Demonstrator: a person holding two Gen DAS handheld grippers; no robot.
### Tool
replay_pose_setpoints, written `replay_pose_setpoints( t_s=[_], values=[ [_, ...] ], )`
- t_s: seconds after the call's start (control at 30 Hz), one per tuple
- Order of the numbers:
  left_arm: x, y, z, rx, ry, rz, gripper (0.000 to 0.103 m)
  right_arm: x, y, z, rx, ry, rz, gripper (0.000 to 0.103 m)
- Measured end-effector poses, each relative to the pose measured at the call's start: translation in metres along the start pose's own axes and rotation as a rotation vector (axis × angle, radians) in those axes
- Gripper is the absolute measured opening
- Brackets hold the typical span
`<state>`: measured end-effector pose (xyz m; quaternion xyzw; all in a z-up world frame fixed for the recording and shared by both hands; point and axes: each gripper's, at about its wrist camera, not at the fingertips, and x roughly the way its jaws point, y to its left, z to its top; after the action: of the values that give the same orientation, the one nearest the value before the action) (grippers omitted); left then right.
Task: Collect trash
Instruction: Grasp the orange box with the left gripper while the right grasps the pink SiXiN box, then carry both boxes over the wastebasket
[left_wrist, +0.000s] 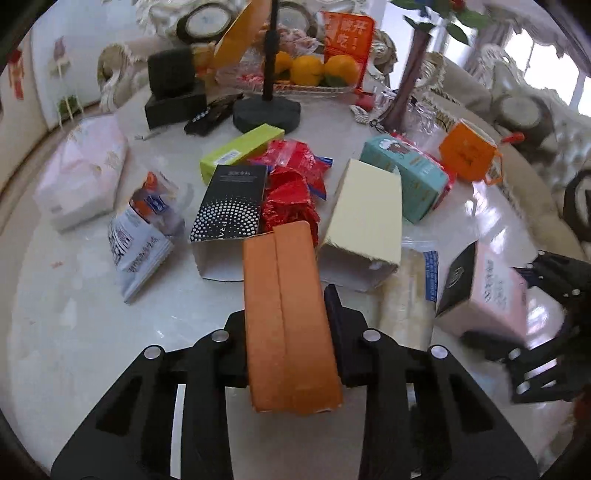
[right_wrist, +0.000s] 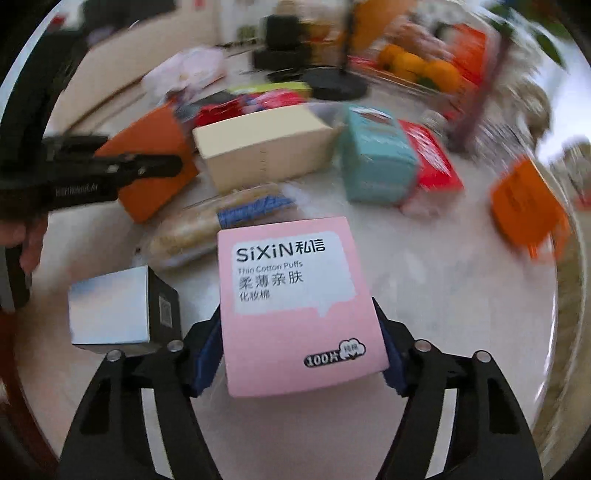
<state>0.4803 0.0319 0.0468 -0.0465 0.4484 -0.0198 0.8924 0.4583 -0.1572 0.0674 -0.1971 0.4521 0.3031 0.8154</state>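
My left gripper is shut on a long orange carton, which lies along its fingers above the white marble table. In the right wrist view that carton shows at the left with a black finger across it. My right gripper is shut on a pink cotton-puff box, blue pads against both of its sides. In the left wrist view the pink box is at the far right. Other trash lies behind: a cream box, a black dotted box, red wrappers.
A green box, teal box, orange paper bag, snack bag and clear bag litter the table. A silver-and-black box stands left of the pink box. A stand base and a fruit tray stand at the back.
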Motion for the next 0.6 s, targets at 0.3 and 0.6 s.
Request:
replay_pose_setpoints(
  t_s=[0.3,0.6],
  values=[
    [-0.061,0.014,-0.035,-0.032,-0.079,-0.037,0.031,-0.058,-0.008,-0.057,0.315,-0.172,0.007,0.063],
    [-0.163,0.025,-0.109,-0.004,-0.183,-0.088,0.031,-0.125,0.033,-0.133,0.576,-0.358,0.31,0.062]
  ],
)
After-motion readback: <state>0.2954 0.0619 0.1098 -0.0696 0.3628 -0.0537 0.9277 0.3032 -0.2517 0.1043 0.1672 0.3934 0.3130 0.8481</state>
